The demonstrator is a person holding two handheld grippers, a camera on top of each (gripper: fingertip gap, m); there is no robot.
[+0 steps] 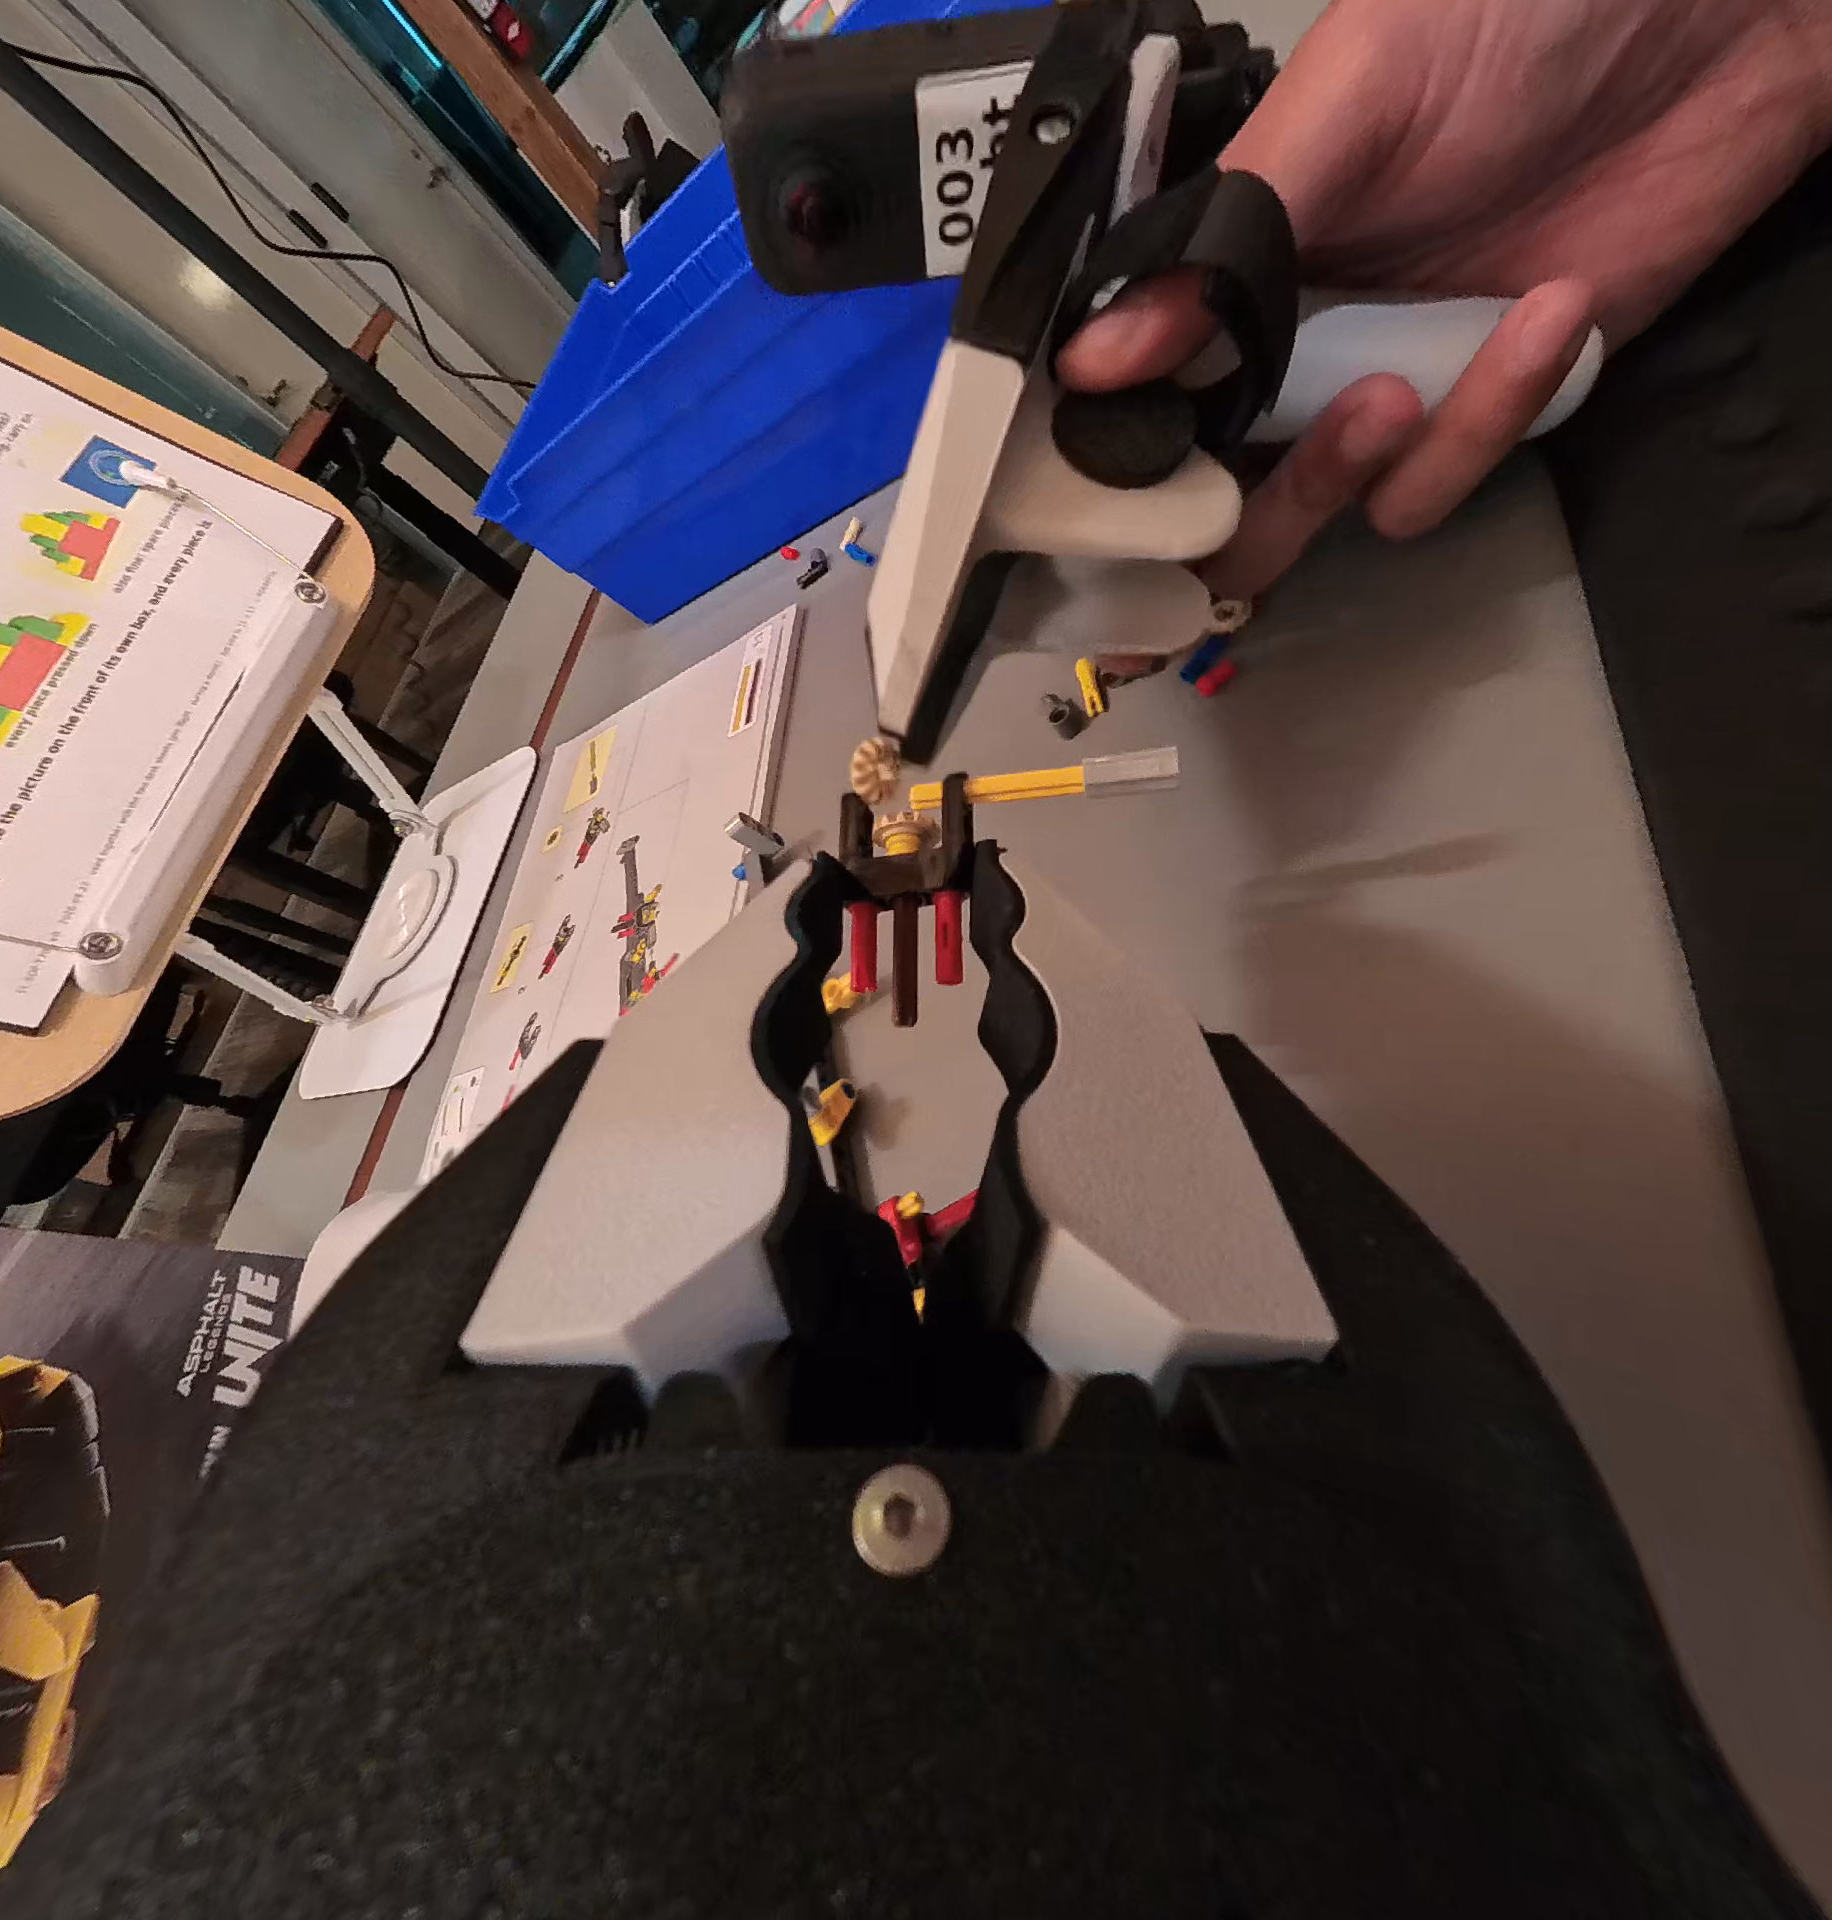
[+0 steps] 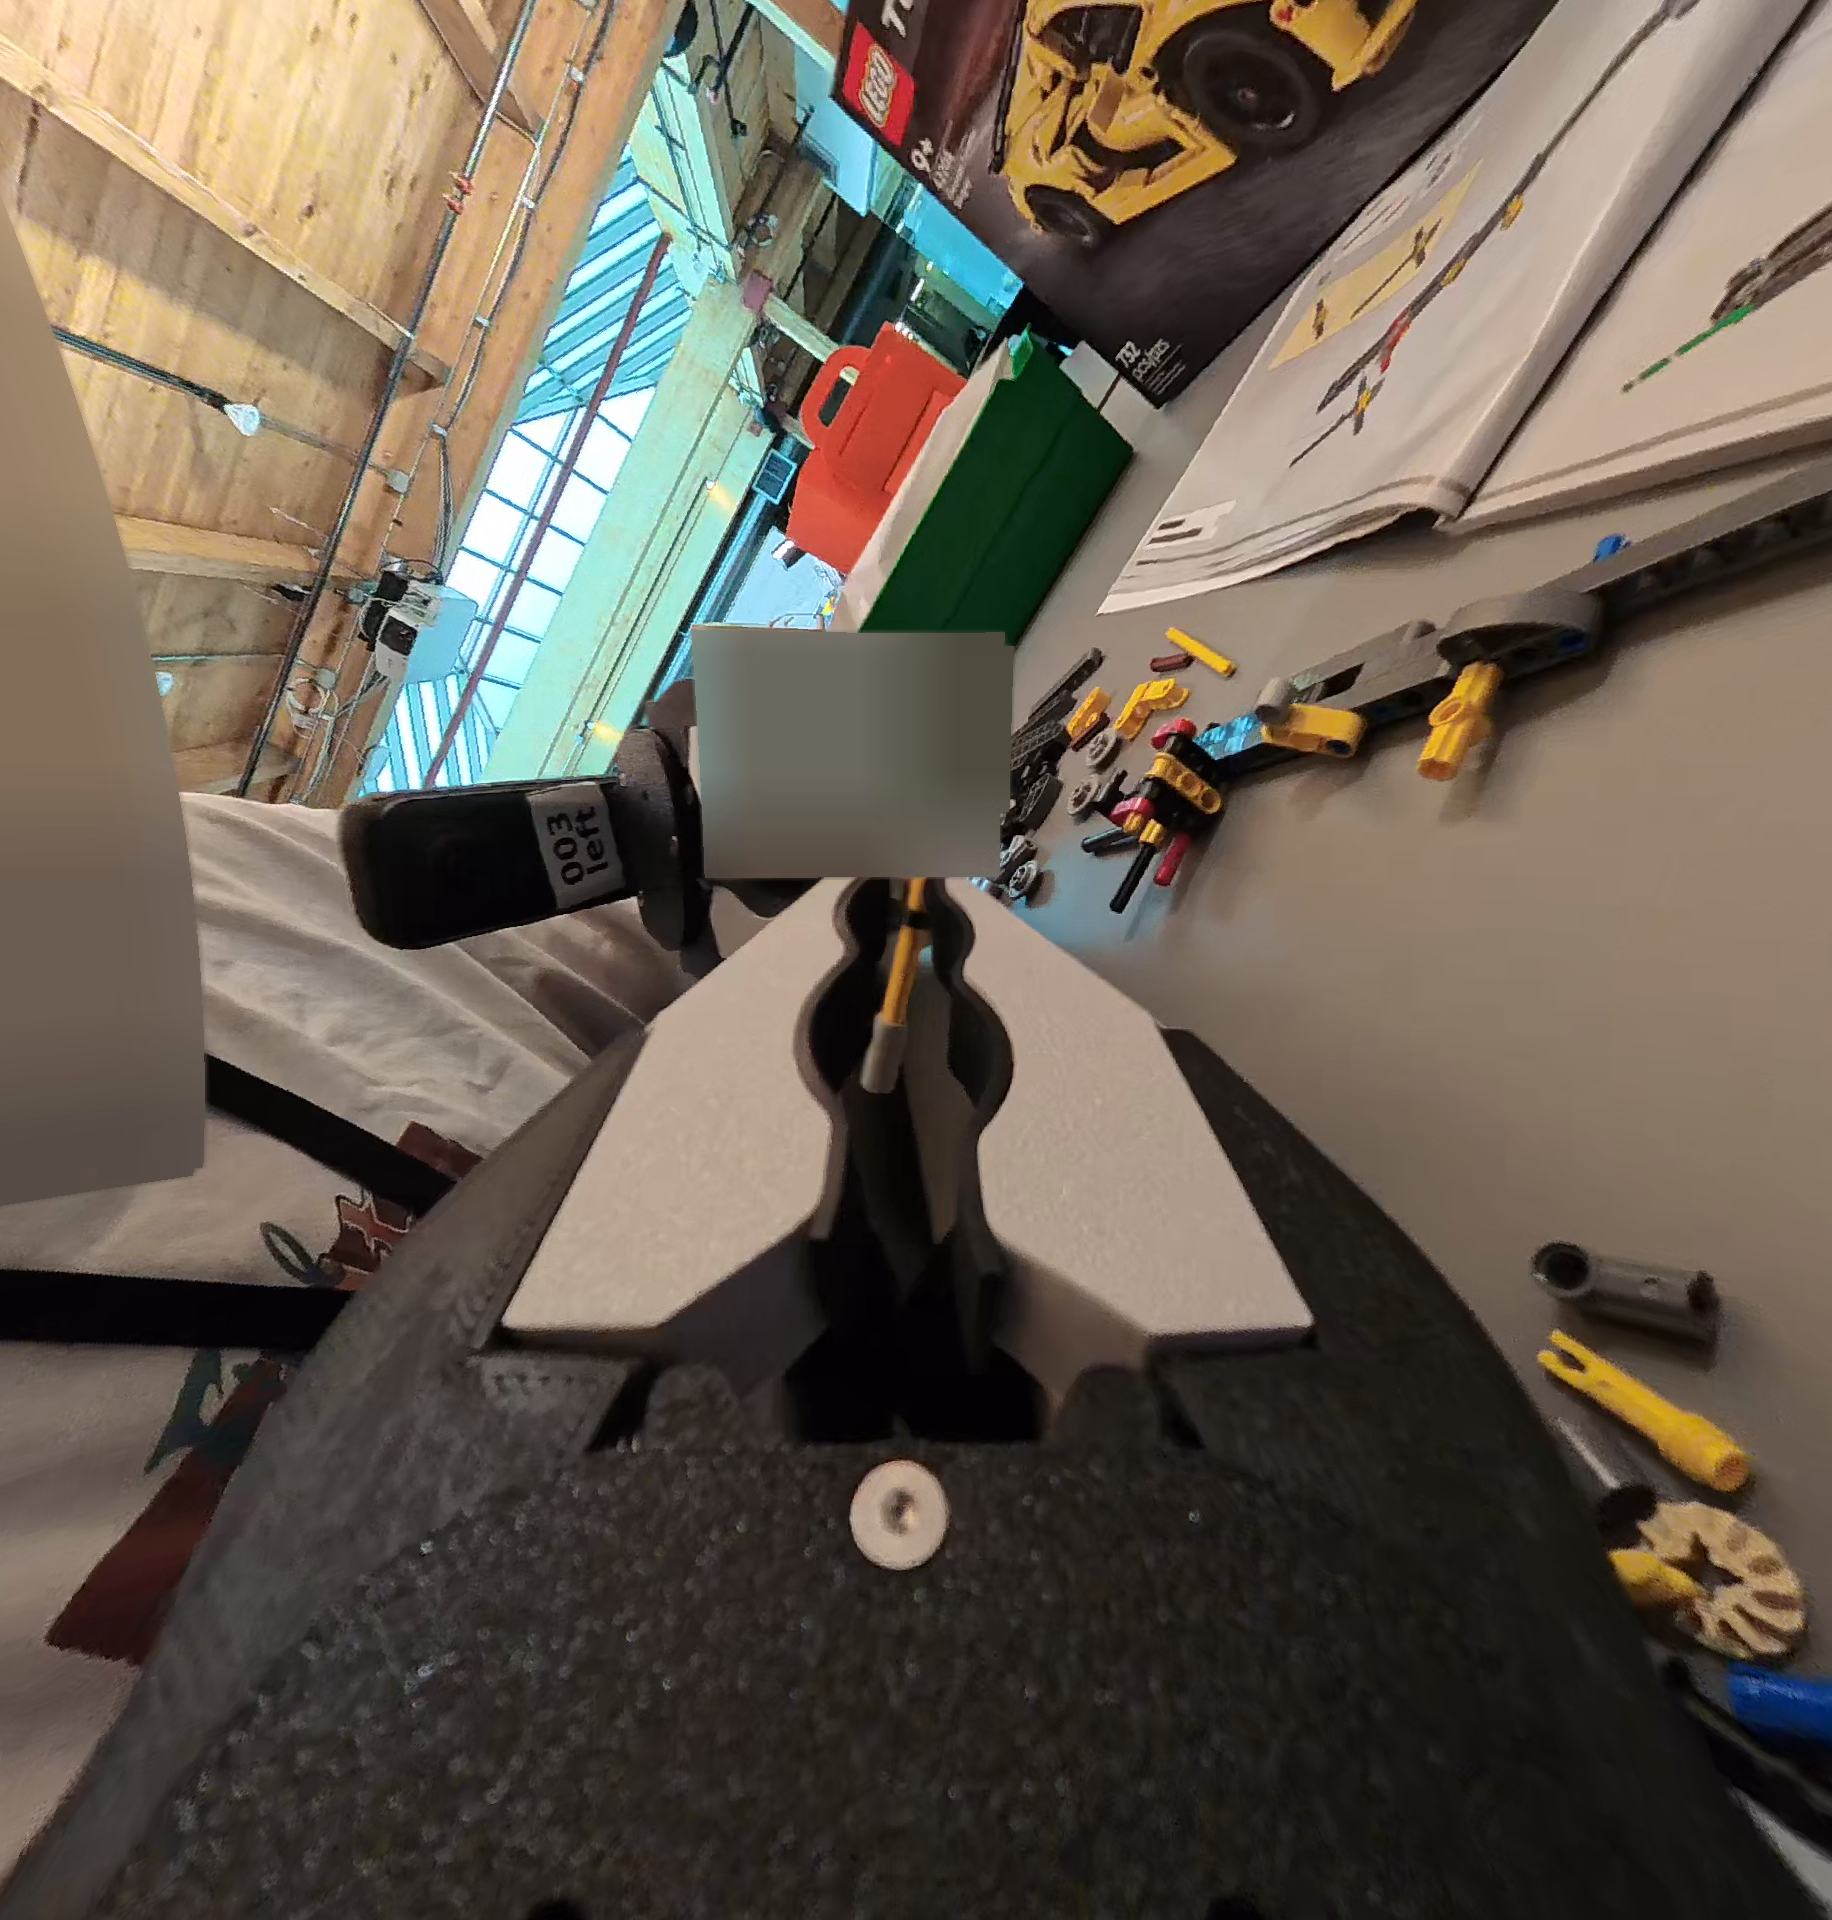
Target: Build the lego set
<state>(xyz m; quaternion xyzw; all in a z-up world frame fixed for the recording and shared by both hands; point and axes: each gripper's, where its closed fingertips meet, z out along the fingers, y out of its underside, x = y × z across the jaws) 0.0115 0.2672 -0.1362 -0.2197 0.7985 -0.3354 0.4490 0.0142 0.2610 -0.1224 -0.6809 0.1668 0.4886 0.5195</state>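
In the left wrist view my left gripper (image 1: 907, 868) is shut on a small lego assembly (image 1: 907, 883): a black frame with two red pins, a brown axle and a tan gear on top. A yellow axle with a grey sleeve (image 1: 1005, 787) runs through the frame to the right. My right gripper (image 1: 907, 740), held by a hand, comes down from above with its tips at a second tan gear (image 1: 876, 767), next to the axle's left end. In the right wrist view the yellow axle (image 2: 899, 977) shows through the narrow gap between the fingers (image 2: 1057, 1060). A blur patch hides the tips.
A blue bin (image 1: 725, 416) stands at the back. An open instruction booklet (image 2: 1514, 364) and the lego box (image 2: 1151, 125) lie beside the work spot. Loose pieces (image 2: 1151, 769), a long grey beam (image 2: 1514, 634) and another tan gear (image 2: 1712, 1579) lie on the grey table (image 2: 1411, 1039).
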